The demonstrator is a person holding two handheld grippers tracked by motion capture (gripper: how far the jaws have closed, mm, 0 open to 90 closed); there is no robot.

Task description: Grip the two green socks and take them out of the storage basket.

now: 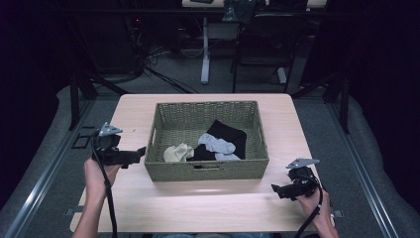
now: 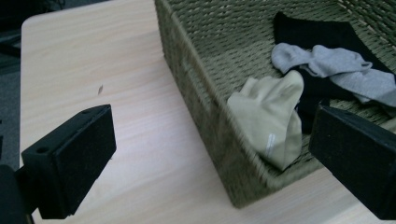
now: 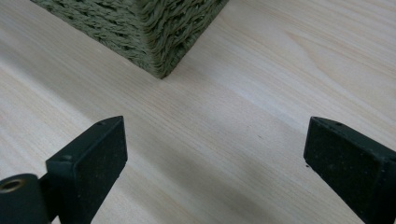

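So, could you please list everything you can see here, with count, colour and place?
basket: one, olive-green woven, middle of the table.
beige sock: one, pale beige, in the basket's near left part, against the front wall.
grey socks: two as far as I can tell, light grey, in the basket, lying on the black cloth.
black cloth: one heap, black, in the basket's right half; what garment it is cannot be told.
table: one, light wood, under it all.
chair: one, dark, on the floor beyond the table.
left gripper: one, black, open, beside the basket's left wall, held in a hand.
right gripper: one, black, open, over the table's near right corner.
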